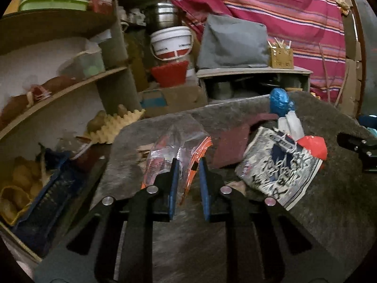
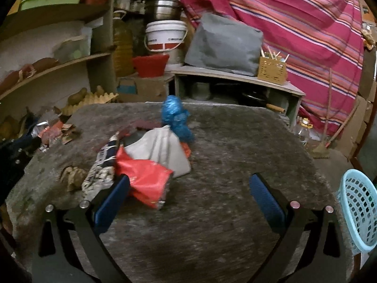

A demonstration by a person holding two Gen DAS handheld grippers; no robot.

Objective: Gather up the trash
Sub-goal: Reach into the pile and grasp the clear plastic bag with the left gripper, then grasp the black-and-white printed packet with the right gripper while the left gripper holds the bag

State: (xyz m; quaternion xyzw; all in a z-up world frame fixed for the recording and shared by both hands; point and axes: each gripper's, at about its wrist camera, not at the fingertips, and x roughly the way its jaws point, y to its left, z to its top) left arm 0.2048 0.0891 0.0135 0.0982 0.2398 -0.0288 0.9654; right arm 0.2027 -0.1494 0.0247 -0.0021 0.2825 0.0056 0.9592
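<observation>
Trash lies on a grey felt-covered table point(image 2: 235, 141). My left gripper point(image 1: 188, 162) is shut on a clear plastic wrapper with orange edges point(image 1: 172, 148), which sits between its blue pads. To its right lie a crumpled printed bag point(image 1: 278, 172), a red wrapper point(image 1: 313, 146) and a crumpled blue bag point(image 1: 279, 100). My right gripper point(image 2: 188, 181) is open and empty above the table. Its left finger point(image 2: 113, 200) is beside the red wrapper point(image 2: 146, 179). Behind lie a white bag point(image 2: 162, 148), the blue bag point(image 2: 175, 118) and the printed bag point(image 2: 101, 172).
A light blue mesh basket point(image 2: 358, 210) stands at the table's right edge. Shelves point(image 1: 59, 89) with boxes and an egg tray rise on the left. Buckets point(image 2: 165, 35), a grey cushion point(image 2: 223, 44) and a striped cloth point(image 2: 294, 23) are behind.
</observation>
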